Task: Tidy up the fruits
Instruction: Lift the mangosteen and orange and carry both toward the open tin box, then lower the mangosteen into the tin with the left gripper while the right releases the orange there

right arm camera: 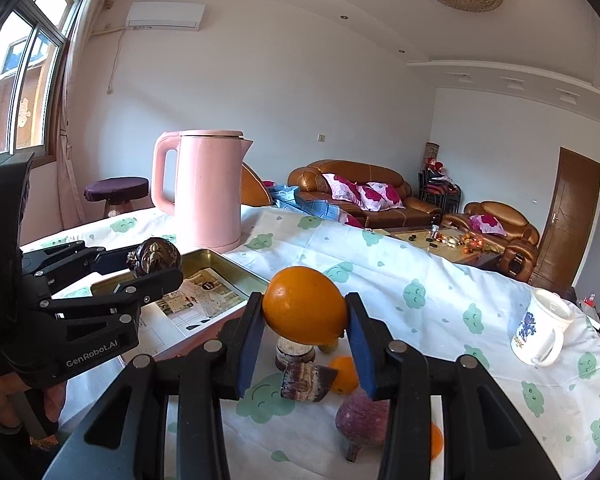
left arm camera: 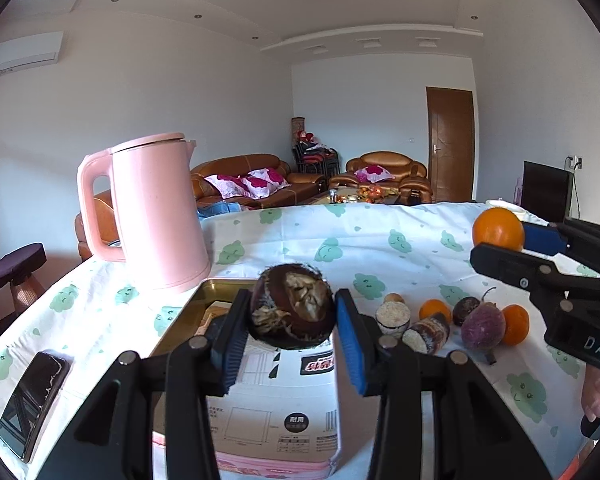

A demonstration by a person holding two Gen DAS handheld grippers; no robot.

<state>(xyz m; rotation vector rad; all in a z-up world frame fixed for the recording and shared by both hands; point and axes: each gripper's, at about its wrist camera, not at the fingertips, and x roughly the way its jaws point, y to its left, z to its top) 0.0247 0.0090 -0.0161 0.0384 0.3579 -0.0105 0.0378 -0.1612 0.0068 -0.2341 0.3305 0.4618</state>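
Note:
My left gripper (left arm camera: 292, 324) is shut on a dark brown water chestnut (left arm camera: 293, 306) and holds it above a gold metal tray (left arm camera: 188, 312) lined with printed paper. My right gripper (right arm camera: 305, 330) is shut on an orange (right arm camera: 305, 307), raised above the table; it also shows in the left wrist view (left arm camera: 498, 229). On the cloth below lie two sugarcane pieces (left arm camera: 426, 330), a purple sweet potato (left arm camera: 483, 326), small oranges (left arm camera: 516, 324) and another dark chestnut (left arm camera: 465, 309). The left gripper with its chestnut (right arm camera: 154, 258) shows at the left of the right wrist view.
A pink kettle (left arm camera: 156, 216) stands behind the tray. A phone (left arm camera: 32, 396) lies at the table's left edge. A white mug (right arm camera: 542, 330) lies tilted at the right. The table has a white cloth (left arm camera: 340, 236) with green prints.

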